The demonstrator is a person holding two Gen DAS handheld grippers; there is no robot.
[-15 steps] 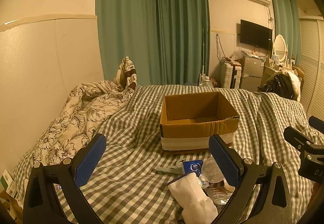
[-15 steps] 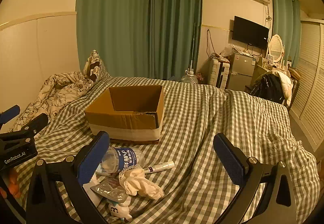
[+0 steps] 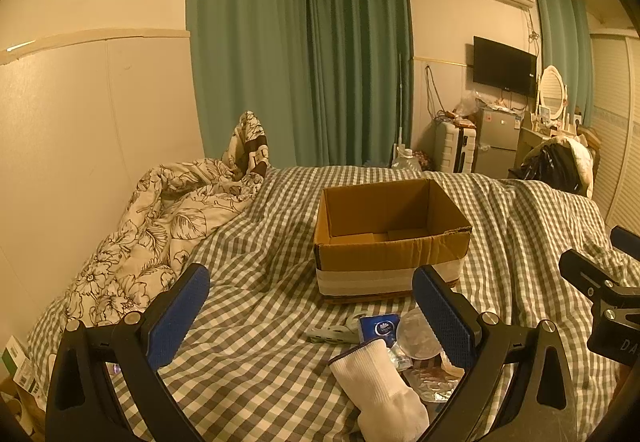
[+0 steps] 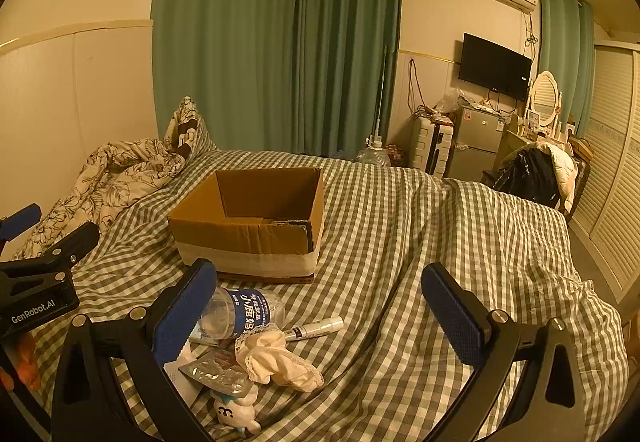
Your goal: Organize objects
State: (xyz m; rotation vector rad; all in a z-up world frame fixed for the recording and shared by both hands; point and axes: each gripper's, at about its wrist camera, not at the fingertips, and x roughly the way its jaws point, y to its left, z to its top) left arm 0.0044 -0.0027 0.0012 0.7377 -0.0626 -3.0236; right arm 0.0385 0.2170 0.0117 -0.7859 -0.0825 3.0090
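Note:
An empty open cardboard box [image 3: 390,242] [image 4: 248,226] sits on the checked bed. In front of it lies a small pile: a white sock [image 3: 380,390], a clear water bottle [image 4: 240,312], a white marker [image 4: 316,328], a crumpled cream cloth [image 4: 276,362], a foil packet [image 4: 216,374] and a small white toy [image 4: 236,412]. My left gripper [image 3: 312,318] is open and empty, held above the bed just left of the pile. My right gripper [image 4: 320,316] is open and empty, held above the pile's right side.
A floral duvet [image 3: 160,226] is bunched along the left wall. The checked bedspread [image 4: 440,242] stretches to the right. Beyond the bed stand green curtains [image 3: 300,54], a suitcase [image 3: 456,146], a small fridge [image 3: 498,138] and a chair with clothes [image 3: 556,162].

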